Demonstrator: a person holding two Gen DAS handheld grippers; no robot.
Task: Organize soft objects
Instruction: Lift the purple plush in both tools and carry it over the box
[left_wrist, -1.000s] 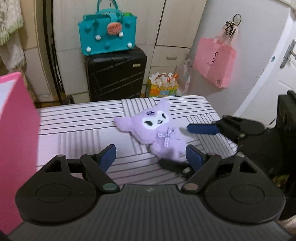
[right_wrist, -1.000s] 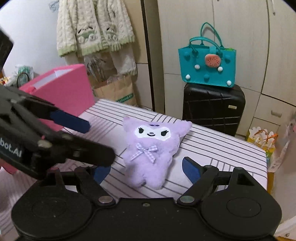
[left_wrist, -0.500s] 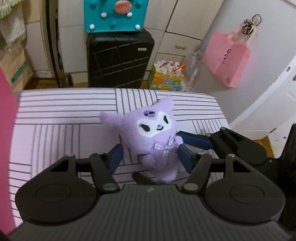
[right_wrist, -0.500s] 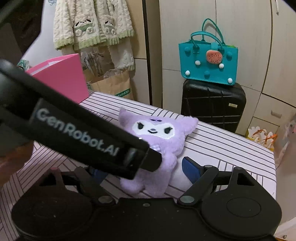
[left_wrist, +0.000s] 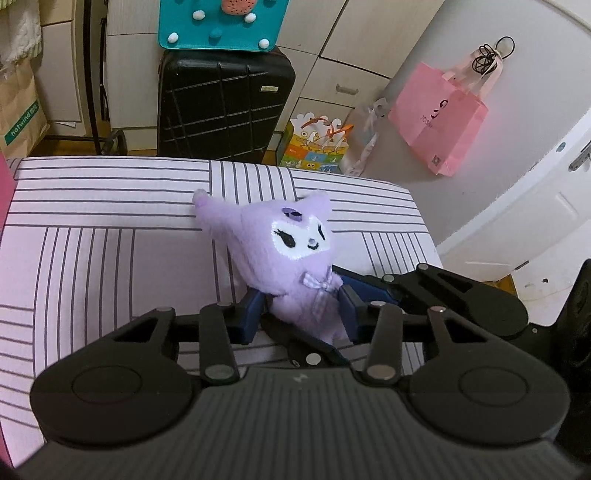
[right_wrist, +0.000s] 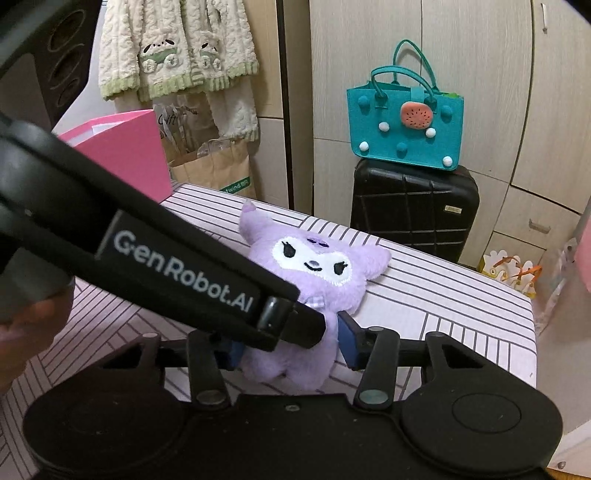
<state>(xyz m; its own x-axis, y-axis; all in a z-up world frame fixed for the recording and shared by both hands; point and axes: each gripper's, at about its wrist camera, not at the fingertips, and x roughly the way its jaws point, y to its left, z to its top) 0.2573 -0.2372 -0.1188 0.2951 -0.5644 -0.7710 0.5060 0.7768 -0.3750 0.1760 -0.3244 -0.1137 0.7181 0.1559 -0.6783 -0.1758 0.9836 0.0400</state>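
Observation:
A purple plush toy (left_wrist: 295, 258) with a white face and a checked bow sits on the striped table (left_wrist: 92, 240). My left gripper (left_wrist: 301, 314) is shut on the plush's lower body, head tilted up. In the right wrist view the plush (right_wrist: 314, 273) sits between the blue pads of my right gripper (right_wrist: 290, 345), which press its lower body. The left gripper's black body (right_wrist: 177, 273) crosses that view and hides part of the plush.
A pink box (right_wrist: 125, 151) stands at the table's far left. Behind the table are a black suitcase (left_wrist: 221, 107) with a teal felt bag (right_wrist: 406, 122) on top, a pink paper bag (left_wrist: 439, 122) on the wall, and hanging sweaters (right_wrist: 177, 48).
Both grippers closed in on the plush and their pads narrowed onto its lower body. The plush's head has lifted and tilted up from lying flat.

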